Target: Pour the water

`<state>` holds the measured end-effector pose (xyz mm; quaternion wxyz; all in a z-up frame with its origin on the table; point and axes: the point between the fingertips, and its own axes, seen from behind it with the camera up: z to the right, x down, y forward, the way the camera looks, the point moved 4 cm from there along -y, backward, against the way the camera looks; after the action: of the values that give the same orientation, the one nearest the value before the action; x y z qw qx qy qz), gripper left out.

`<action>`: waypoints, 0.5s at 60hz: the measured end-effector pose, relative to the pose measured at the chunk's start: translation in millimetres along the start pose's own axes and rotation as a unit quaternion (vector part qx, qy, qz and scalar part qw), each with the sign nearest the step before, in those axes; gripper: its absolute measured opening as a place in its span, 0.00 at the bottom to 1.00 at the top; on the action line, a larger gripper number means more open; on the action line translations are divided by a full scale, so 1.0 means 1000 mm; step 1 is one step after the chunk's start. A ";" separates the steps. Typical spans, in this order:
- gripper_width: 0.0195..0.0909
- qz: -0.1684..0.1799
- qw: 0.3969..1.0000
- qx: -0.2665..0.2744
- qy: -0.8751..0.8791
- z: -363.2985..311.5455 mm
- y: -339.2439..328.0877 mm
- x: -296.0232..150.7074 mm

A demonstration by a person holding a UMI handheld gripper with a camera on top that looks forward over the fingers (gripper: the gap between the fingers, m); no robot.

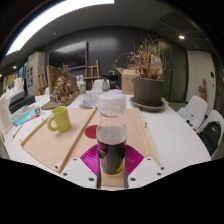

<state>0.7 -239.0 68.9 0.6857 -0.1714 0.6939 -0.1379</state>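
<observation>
Gripper (112,172) apparently clamping bottle (111,135), yellow mug (61,119) beyond

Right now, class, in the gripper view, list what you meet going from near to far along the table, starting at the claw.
claw, shut on the bottle → pink coaster → yellow mug → potted plant

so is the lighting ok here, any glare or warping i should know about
Gripper view: a bright ceiling light strip glares overhead against a dim room; the fisheye lens bows the white table; the jar between the fingers is sharp, dark liquid readable; the yellow mug stays clear.
</observation>
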 end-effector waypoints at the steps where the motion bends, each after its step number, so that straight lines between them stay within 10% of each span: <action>1: 0.15 0.000 1.000 0.003 -0.003 0.001 0.000 -0.001; 30: 0.14 0.032 0.949 0.183 -0.256 -0.015 0.040 -0.146</action>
<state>-16.3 -141.2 184.5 0.8640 -0.0507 0.4629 -0.1917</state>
